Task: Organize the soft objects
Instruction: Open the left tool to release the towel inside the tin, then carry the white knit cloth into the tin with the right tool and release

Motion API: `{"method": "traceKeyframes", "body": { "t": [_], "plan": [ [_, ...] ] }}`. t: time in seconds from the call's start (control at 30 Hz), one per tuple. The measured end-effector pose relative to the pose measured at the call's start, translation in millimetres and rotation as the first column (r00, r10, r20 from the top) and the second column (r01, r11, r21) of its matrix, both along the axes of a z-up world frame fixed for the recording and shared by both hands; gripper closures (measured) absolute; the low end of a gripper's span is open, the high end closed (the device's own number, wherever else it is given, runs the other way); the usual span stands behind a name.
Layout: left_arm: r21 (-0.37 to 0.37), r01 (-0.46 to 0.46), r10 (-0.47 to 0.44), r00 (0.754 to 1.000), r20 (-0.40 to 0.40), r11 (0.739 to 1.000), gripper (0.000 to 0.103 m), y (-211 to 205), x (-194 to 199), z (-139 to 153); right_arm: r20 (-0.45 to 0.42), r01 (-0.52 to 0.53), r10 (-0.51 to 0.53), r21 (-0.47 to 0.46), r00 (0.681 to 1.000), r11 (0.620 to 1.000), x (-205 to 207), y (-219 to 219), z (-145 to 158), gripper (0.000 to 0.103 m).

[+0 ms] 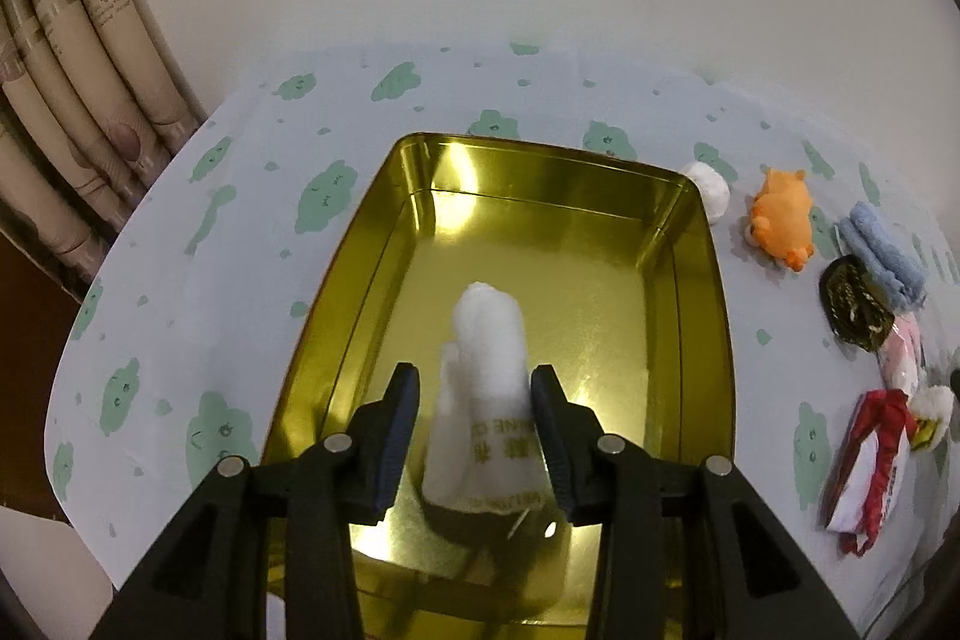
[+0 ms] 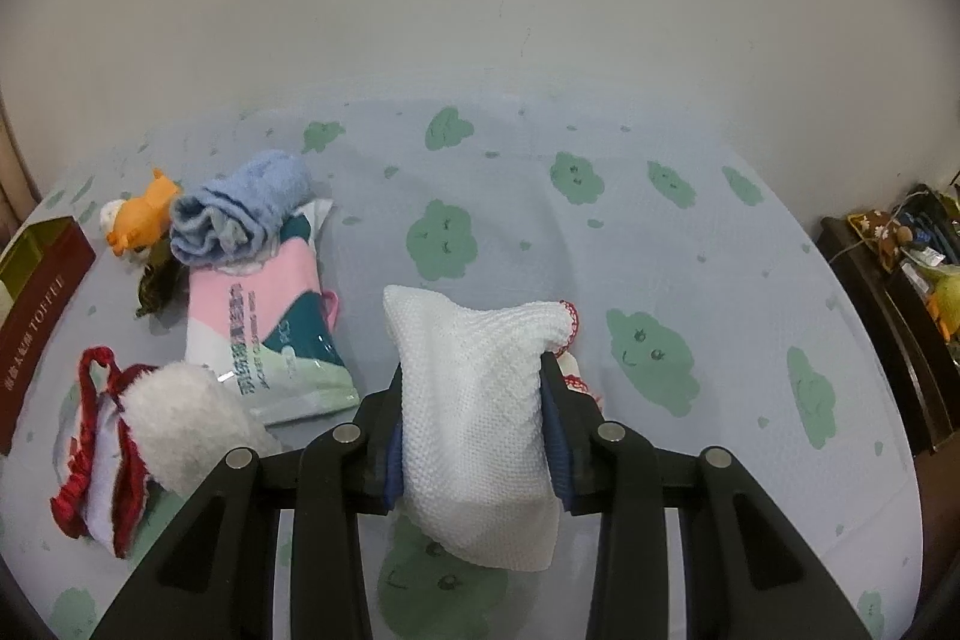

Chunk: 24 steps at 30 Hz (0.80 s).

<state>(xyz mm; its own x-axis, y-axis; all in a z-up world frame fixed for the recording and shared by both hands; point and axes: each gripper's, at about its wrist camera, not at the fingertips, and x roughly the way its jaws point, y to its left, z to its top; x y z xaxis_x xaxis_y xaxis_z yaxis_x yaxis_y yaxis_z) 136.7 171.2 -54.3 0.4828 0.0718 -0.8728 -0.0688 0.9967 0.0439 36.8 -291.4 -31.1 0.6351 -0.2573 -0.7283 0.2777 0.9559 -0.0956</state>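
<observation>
So, one soft thing is boxed, most are still out.
My left claw (image 1: 474,400) stands spread around the white roll (image 1: 486,388), which rests inside the gold tin (image 1: 702,280), pads clear of it. Beside the tin, on the surface (image 2: 600,250), wait the orange plush (image 1: 780,220), blue towel (image 2: 246,202) and tissue pack (image 2: 264,340). My right claw (image 2: 474,400) pinches a white cloth (image 2: 474,400), lifted.

**Gripper hardware, both wrist views**

Left gripper (image 1: 474,388) and right gripper (image 2: 474,400) look identical: matte black plastic frames with triangular cut-outs in the outer arms. Four round silver fasteners sit across each frame. Fingers (image 1: 399,418) are black, lined with dark blue ribbed pads (image 2: 555,451). No cables or markings visible.
</observation>
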Motion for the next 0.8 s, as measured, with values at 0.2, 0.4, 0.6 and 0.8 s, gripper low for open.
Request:
{"method": "traceKeyframes", "body": {
  "t": [0.2, 0.4, 0.6, 0.8],
  "plan": [
    [-0.012, -0.007, 0.007, 0.999, 0.039, 1.000, 0.064, 16.4, -18.8, 6.5, 0.008, -0.018, 0.017, 0.027, 1.000, 0.999, 1.6, 16.0, 11.8, 0.069],
    [-0.033, -0.005, 0.008, 0.997, 0.071, 0.999, 0.064, 26.7, -31.2, 8.5, 0.019, -0.087, 0.088, -0.021, 0.996, 0.996, 9.7, 51.3, 37.6, 0.069],
    [-0.056, 0.021, -0.015, 0.994, 0.109, 0.998, 0.064, 28.0, -39.2, 13.1, 0.042, -0.213, 0.215, -0.055, 0.976, 0.976, 25.3, 103.4, 62.4, 0.069],
    [-0.066, 0.021, -0.013, 0.993, 0.114, 0.998, 0.064, 35.3, -43.9, 15.6, 0.048, -0.363, 0.364, -0.020, 0.930, 0.931, 46.2, 166.9, 67.1, 0.069]
  ]
}}
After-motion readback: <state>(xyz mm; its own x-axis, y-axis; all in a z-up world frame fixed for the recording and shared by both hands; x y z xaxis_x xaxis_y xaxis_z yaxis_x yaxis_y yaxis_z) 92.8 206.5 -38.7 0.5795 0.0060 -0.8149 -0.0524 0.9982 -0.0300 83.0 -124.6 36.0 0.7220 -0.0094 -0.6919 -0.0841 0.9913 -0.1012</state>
